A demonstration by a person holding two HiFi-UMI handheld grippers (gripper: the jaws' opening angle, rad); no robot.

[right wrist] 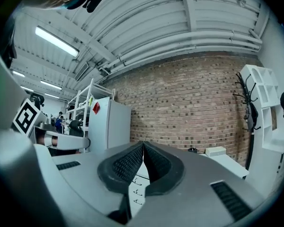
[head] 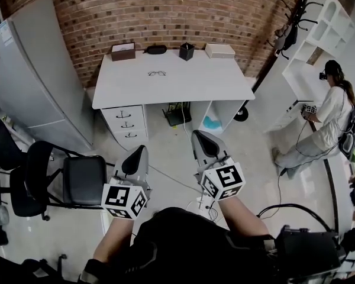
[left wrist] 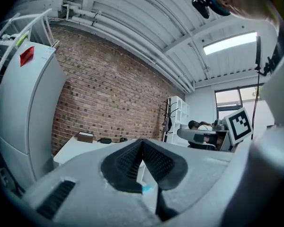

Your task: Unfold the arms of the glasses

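A pair of thin-framed glasses [head: 157, 73] lies near the middle of the white desk [head: 225, 87], far ahead of both grippers. My left gripper [head: 138, 152] and right gripper [head: 202, 139] are held side by side over the floor, well short of the desk, both pointing level toward it. Each is shut with nothing between its pads. In the left gripper view the black ribbed pads [left wrist: 154, 160] meet tip to tip, and the right gripper view shows its pads [right wrist: 156, 162] touching too. The glasses are too small to make out in either gripper view.
On the desk's back edge stand a brown box [head: 123, 52], a black case [head: 156, 49], a black cup [head: 186, 51] and a white box [head: 219, 50]. A grey refrigerator [head: 41, 76] stands left, black chairs [head: 77, 179] near left. A person [head: 322, 123] stands at white shelves on the right.
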